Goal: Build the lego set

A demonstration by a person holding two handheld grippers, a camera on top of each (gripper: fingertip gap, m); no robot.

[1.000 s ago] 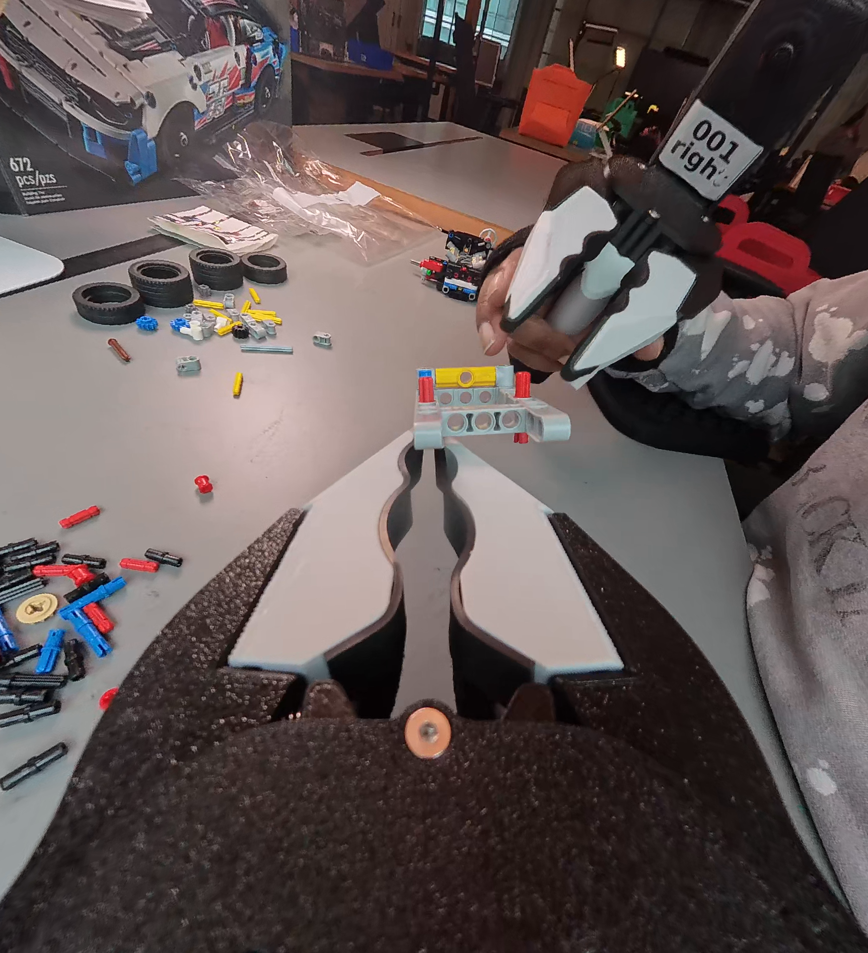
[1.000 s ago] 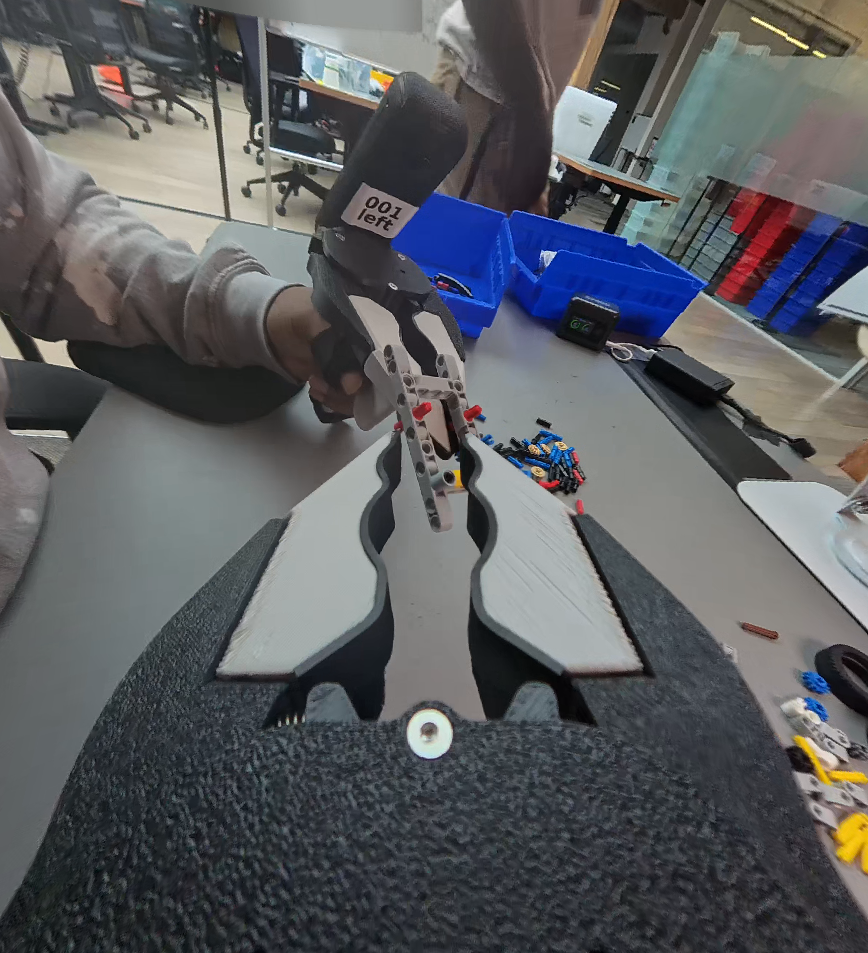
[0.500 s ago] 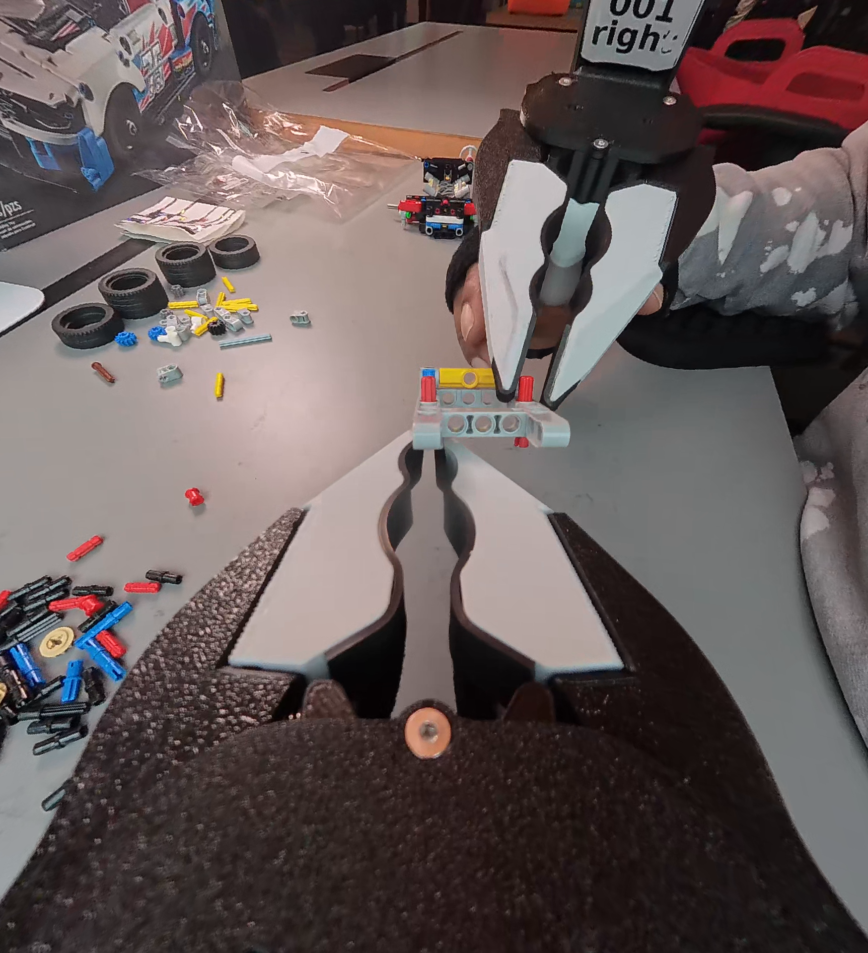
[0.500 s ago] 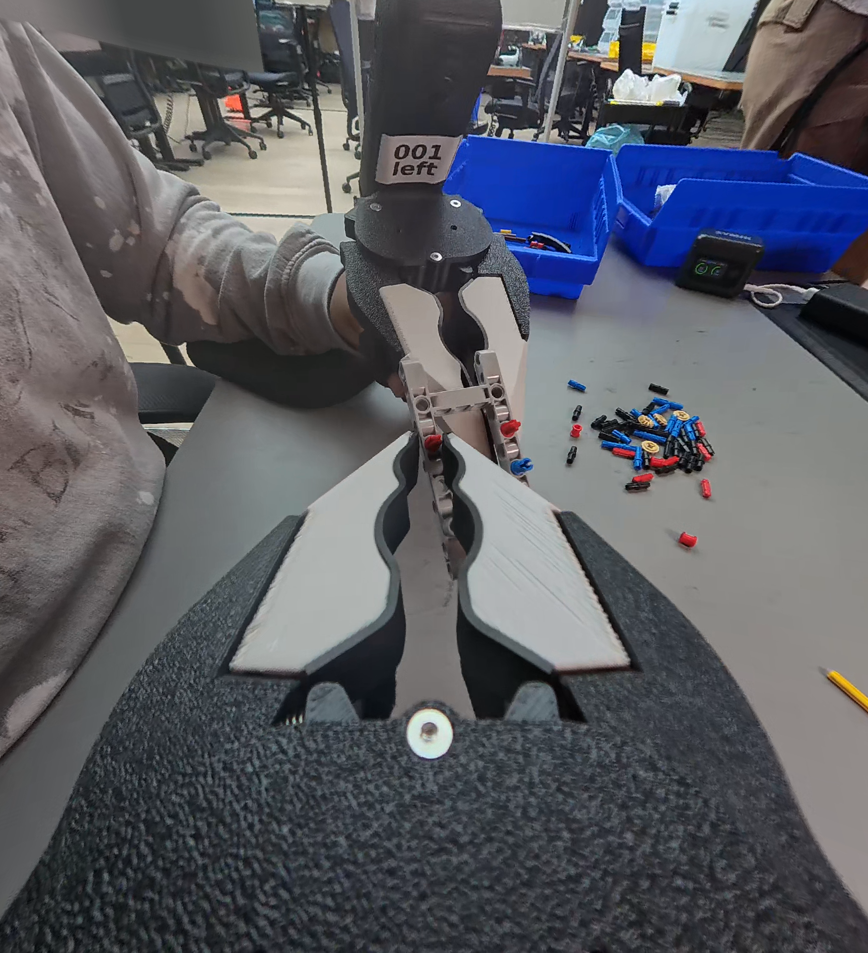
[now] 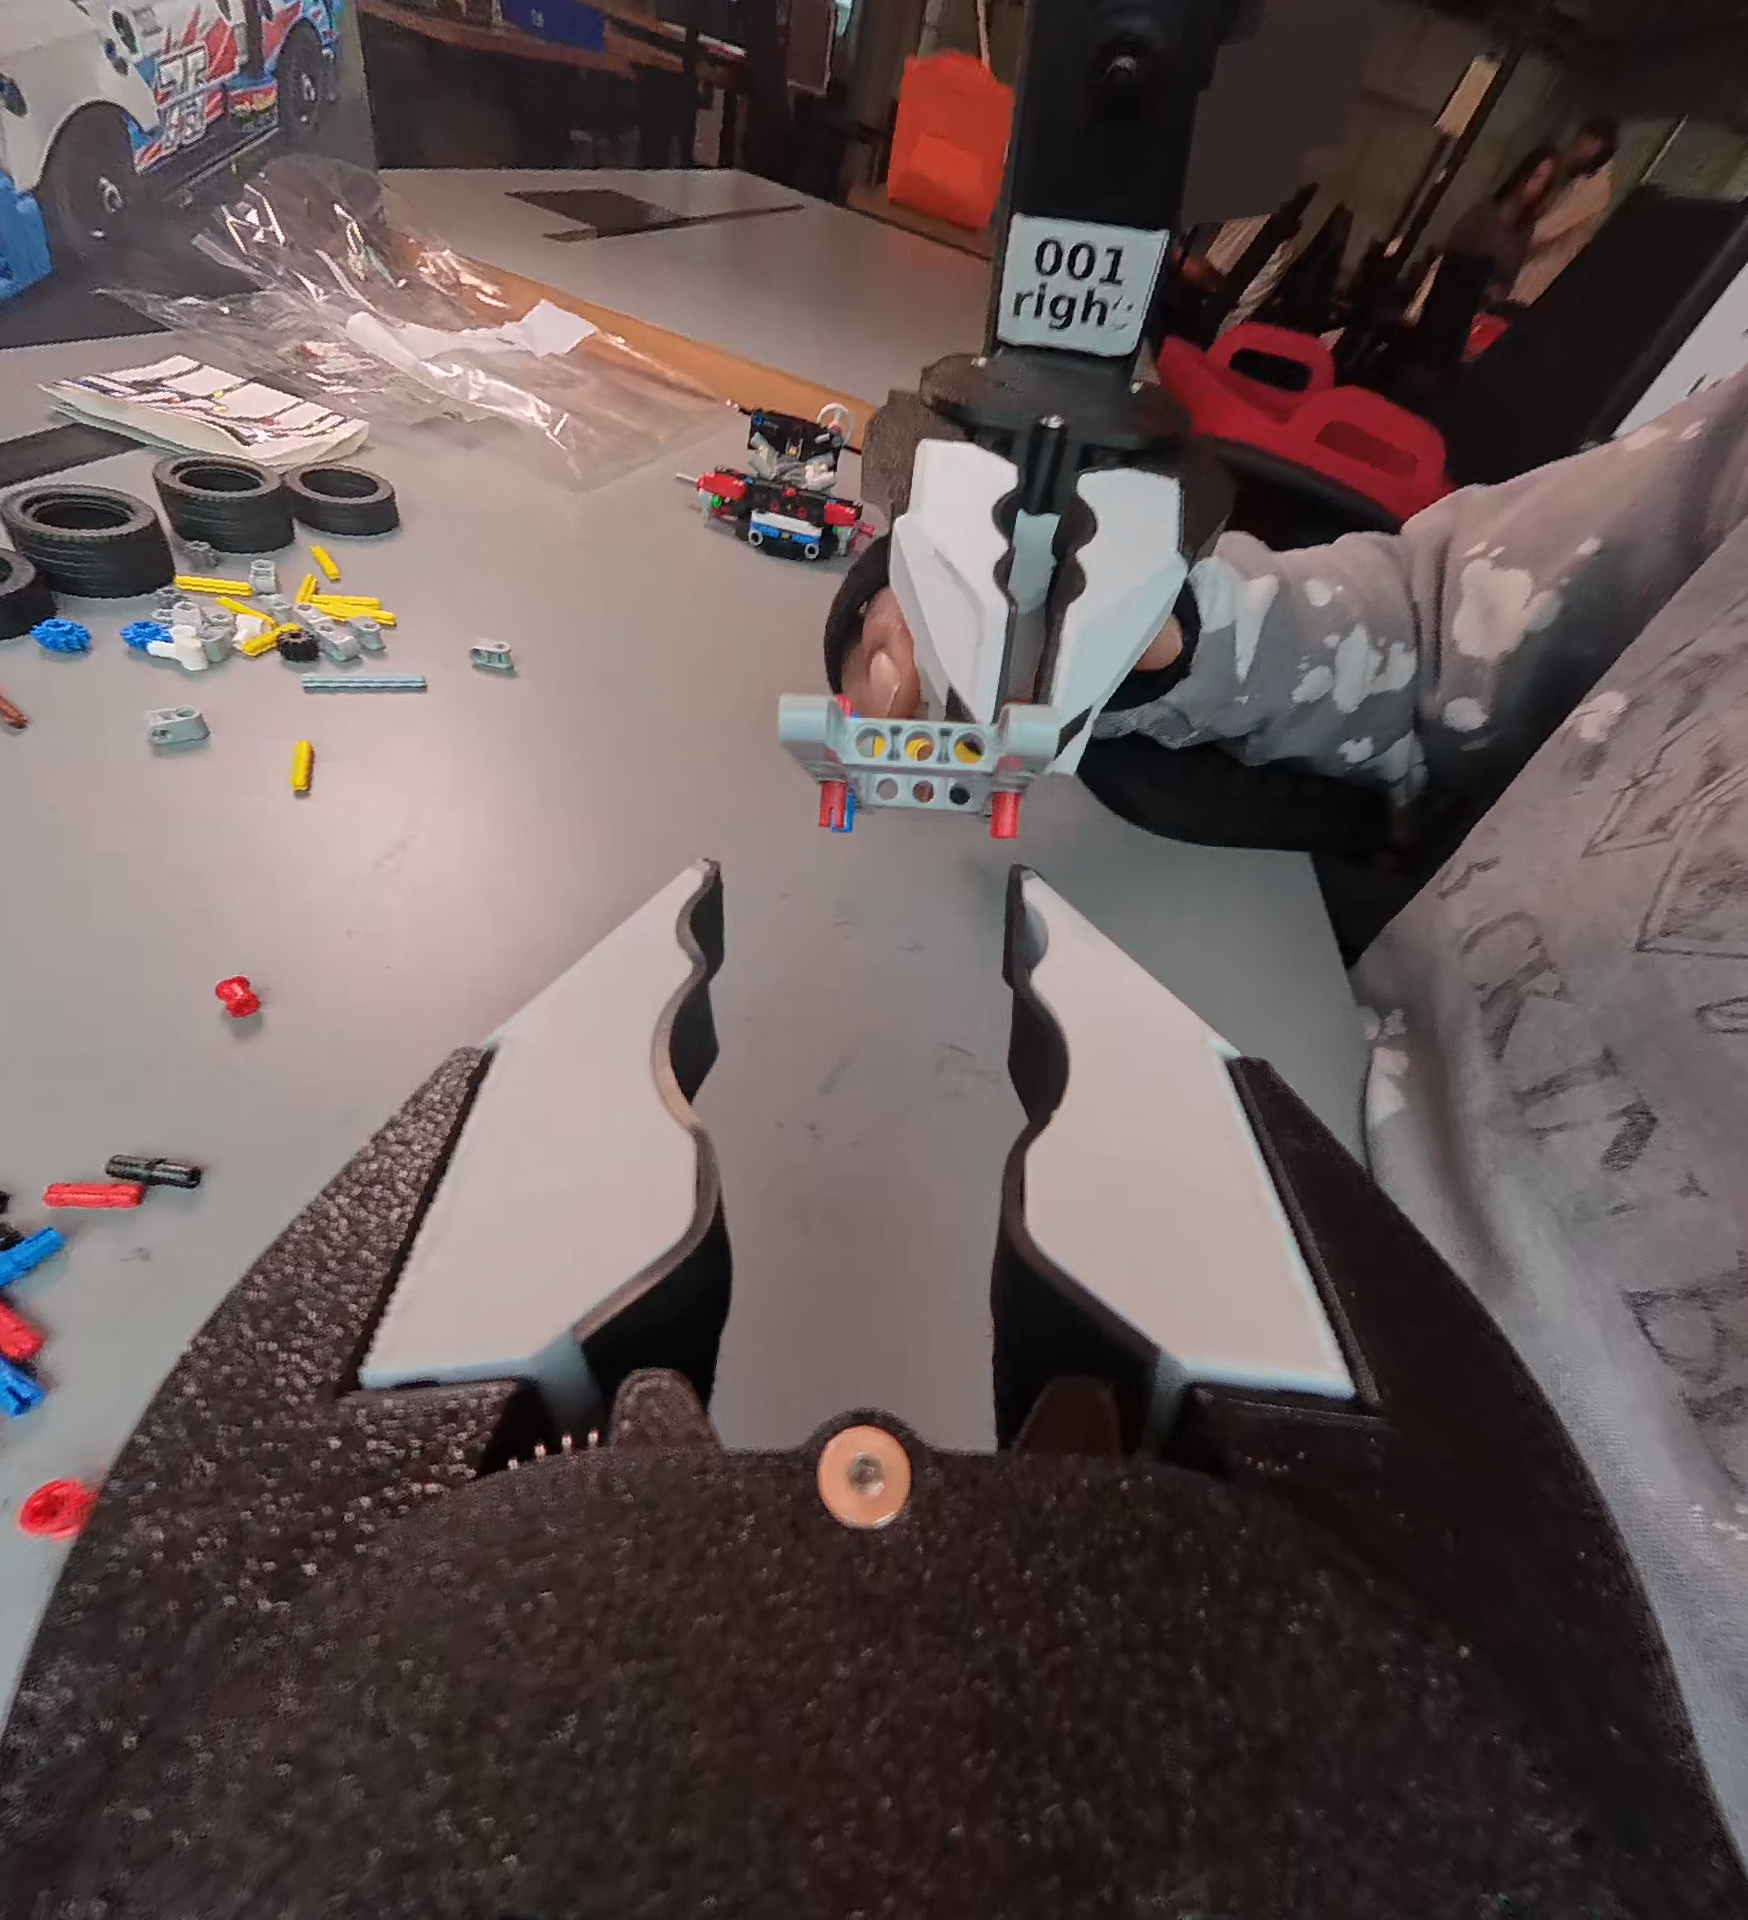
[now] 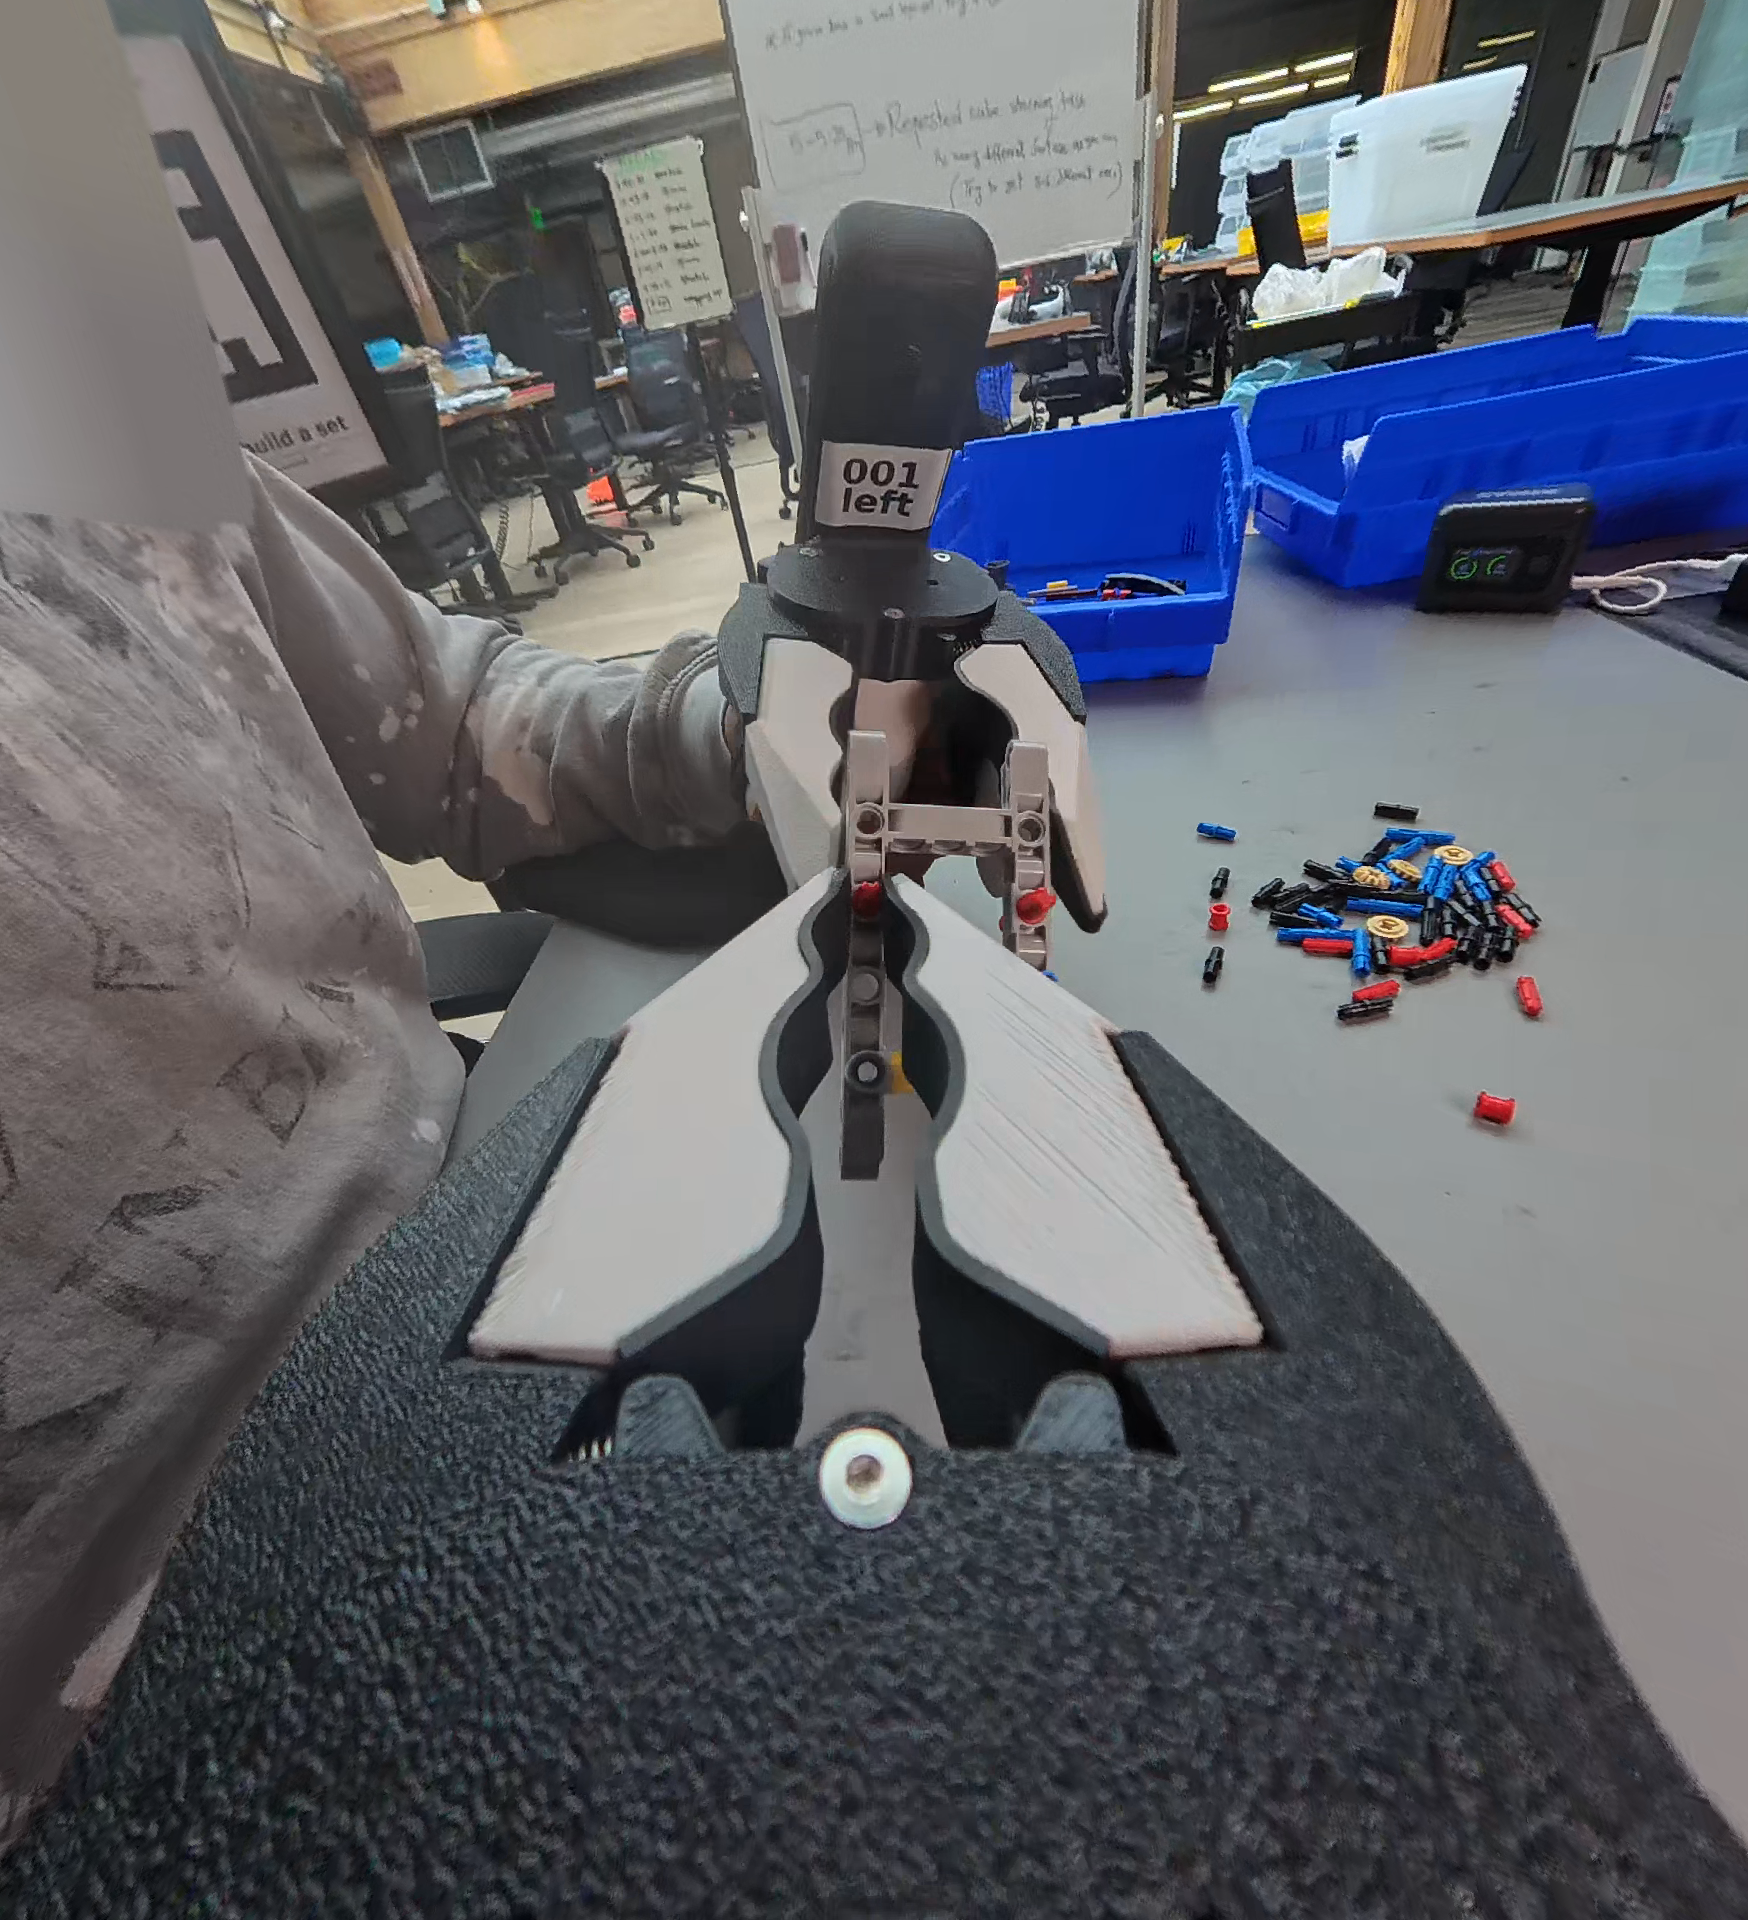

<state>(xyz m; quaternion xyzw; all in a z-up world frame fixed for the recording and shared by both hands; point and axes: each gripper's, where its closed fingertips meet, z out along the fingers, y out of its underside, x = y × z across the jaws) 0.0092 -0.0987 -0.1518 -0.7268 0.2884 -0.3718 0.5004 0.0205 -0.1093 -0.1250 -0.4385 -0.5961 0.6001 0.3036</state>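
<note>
Fingers [image 6: 1078,1122] of your right gripper [image 6: 865,899] clamp one side beam of the light, rigid grey frame [image 5: 917,758] above the bench [image 5: 434,883], your left gripper [image 5: 859,883] spread empty; hold beams, not the press-fit red pins.

Open-plan workshop/lab space. Evidence: whiteboard [image 6: 937,114] with handwriting, rolling office chairs [image 6: 589,457], long work desks [image 6: 1535,223], blue parts bins [image 6: 1535,436] on the grey counter [image 6: 1472,1299], clear storage tubs [image 6: 1410,156] behind.

Your left gripper [image 5: 857,878] is now releasing the grey frame assembly [image 5: 914,756]; your right gripper [image 6: 865,894] is now clamping it instead.
</note>
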